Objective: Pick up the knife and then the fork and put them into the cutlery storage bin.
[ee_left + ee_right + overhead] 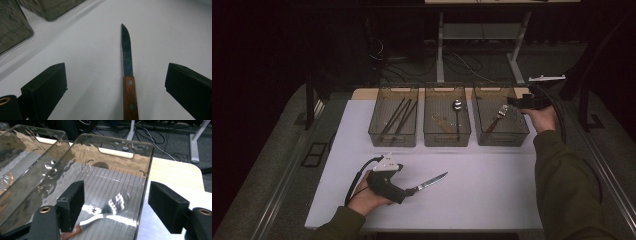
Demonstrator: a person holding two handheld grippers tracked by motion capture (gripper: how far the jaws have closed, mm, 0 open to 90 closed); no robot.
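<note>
A knife (430, 182) with a wooden handle and a serrated blade lies on the white table (492, 195), its tip pointing to the far right. My left gripper (412, 190) stands open at its handle end. In the left gripper view the knife (127, 57) lies between the wide-apart jaws of the left gripper (116, 67), with neither pad touching it. My right gripper (513, 101) is open at the far right corner of the right-hand clear bin (504, 136). A fork (499, 115) with a wooden handle lies on that bin's floor. In the right gripper view the fork (115, 203) sits below the open right gripper (116, 190).
Three clear bins stand in a row at the back of the table. The left bin (393, 137) holds dark chopsticks (399, 116). The middle bin (447, 137) holds a spoon (457, 105) and a wooden utensil. Table legs and cables lie on the floor beyond.
</note>
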